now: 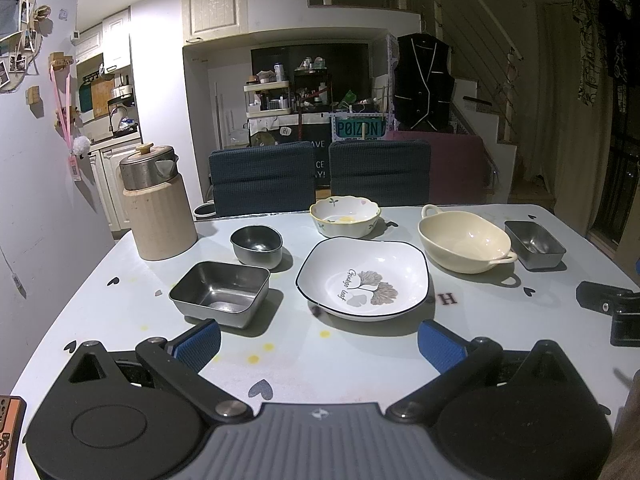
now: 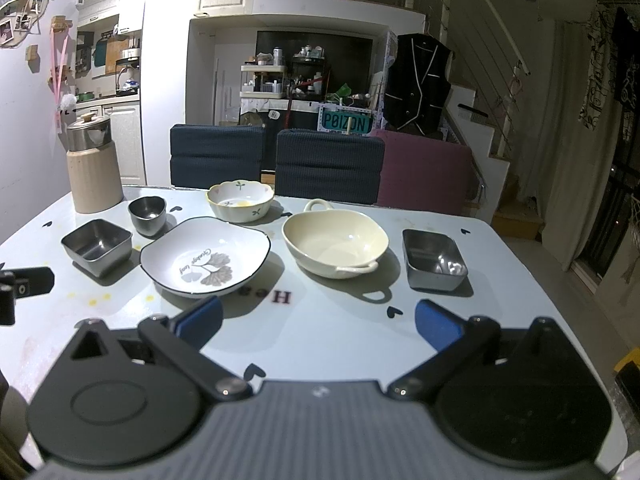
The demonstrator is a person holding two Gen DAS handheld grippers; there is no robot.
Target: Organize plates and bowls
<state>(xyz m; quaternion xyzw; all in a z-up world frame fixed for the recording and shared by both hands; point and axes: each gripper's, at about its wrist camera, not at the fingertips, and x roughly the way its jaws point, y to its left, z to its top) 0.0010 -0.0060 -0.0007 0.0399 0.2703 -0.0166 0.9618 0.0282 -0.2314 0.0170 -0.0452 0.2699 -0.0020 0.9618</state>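
Both grippers sit low over the near edge of the table [image 1: 360, 364], nothing held. Left gripper [image 1: 319, 344]: jaws spread wide, blue pads [image 1: 199, 343] apart over bare tabletop. Right gripper [image 2: 319, 325]: jaws likewise wide, empty.

Dishes lie in a loose row across the middle of the table. Far left: a tall beige jug [image 1: 160, 208] with a metal lid. Right of it a small round steel cup [image 1: 257, 246]; nearer, a square steel tray [image 1: 220, 293]. Centre: a white plate [image 1: 364, 278] with a dark rim and a leaf print. Behind it, a small flowered bowl [image 1: 345, 217], something yellow inside. Right of the plate: a cream bowl with handles [image 2: 335, 243], then a rectangular steel tray [image 2: 434, 259] at far right. All sit apart, none stacked.

Two dark blue chairs [image 2: 272, 160] stand at the far side.
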